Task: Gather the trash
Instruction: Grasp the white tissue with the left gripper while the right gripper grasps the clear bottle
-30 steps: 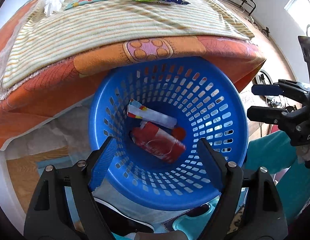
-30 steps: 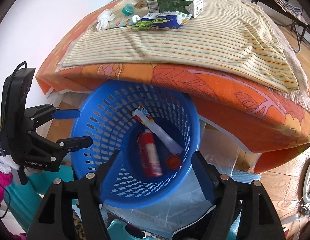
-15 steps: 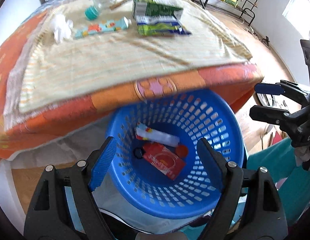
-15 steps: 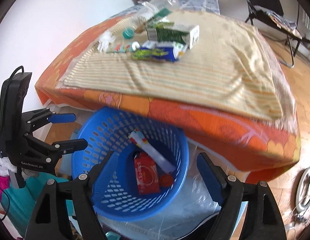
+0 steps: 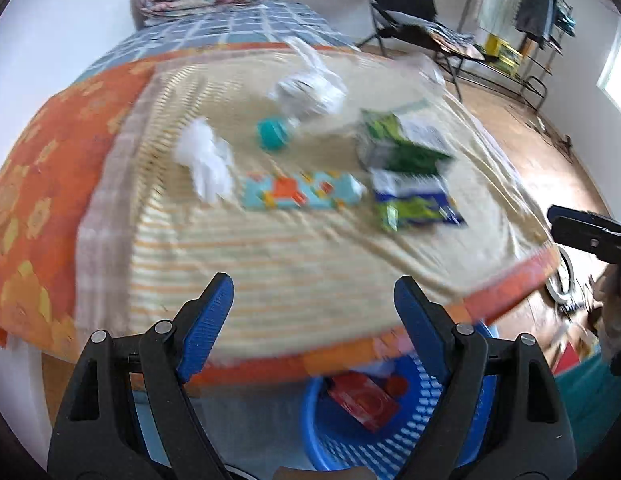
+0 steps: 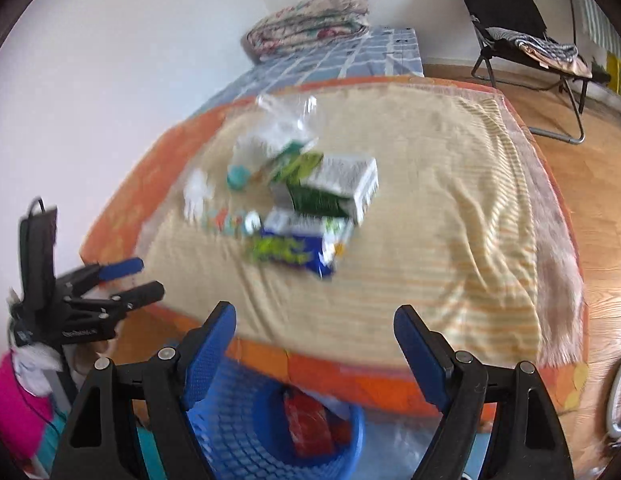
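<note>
Trash lies on the striped cloth on the bed: a crumpled white tissue (image 5: pixel 208 162), a teal patterned tube (image 5: pixel 298 194), a teal-capped clear bottle (image 5: pixel 298 98), a green carton (image 5: pixel 402 146) and a blue-green wrapper (image 5: pixel 414 204). They also show in the right wrist view, carton (image 6: pixel 334 192) and wrapper (image 6: pixel 294 248). A blue basket (image 5: pixel 350 432) below the bed edge holds a red packet (image 5: pixel 362 400). My left gripper (image 5: pixel 312 308) and right gripper (image 6: pixel 314 338) are both open and empty, above the near bed edge.
The bed has an orange floral cover (image 5: pixel 38 184) and a folded quilt (image 6: pixel 310 20) at the far end. A black folding chair (image 6: pixel 522 24) stands on the wooden floor at the right. The left gripper (image 6: pixel 130 280) shows at the left of the right wrist view.
Both grippers have risen and tilted up from over the basket to face the bed top. The basket has dropped to the bottom of both views. Both stay open.
</note>
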{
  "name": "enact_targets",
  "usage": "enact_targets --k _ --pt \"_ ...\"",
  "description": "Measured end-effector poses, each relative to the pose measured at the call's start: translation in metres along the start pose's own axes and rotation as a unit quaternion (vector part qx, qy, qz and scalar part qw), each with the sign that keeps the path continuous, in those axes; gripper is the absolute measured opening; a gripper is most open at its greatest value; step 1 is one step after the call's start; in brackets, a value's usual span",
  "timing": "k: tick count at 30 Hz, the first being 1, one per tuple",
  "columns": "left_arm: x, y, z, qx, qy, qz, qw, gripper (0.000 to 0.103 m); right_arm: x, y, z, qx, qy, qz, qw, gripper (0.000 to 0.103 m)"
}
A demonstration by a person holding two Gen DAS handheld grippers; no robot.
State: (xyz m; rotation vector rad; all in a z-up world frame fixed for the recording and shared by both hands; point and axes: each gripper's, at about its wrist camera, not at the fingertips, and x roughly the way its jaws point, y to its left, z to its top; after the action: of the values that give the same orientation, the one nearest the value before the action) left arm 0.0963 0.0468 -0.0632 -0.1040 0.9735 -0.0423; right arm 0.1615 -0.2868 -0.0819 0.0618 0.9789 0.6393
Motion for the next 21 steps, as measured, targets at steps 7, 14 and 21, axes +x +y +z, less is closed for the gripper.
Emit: enact_targets --k 7,14,21 --pt "0.015 0.041 0.034 -0.054 -0.006 0.016 0.9984 0.084 0.022 0.007 0.041 0.013 -0.018 0.020 1.000 0.084" --pt "0.029 0.065 0.059 -0.078 -0.013 0.033 0.9963 0.080 0.047 0.006 0.078 0.052 -0.034 0.039 0.997 0.084" --pt "0.050 0.080 0.068 -0.091 0.000 0.043 0.9950 0.071 0.070 0.007 0.102 0.069 -0.036 0.038 0.996 0.084"
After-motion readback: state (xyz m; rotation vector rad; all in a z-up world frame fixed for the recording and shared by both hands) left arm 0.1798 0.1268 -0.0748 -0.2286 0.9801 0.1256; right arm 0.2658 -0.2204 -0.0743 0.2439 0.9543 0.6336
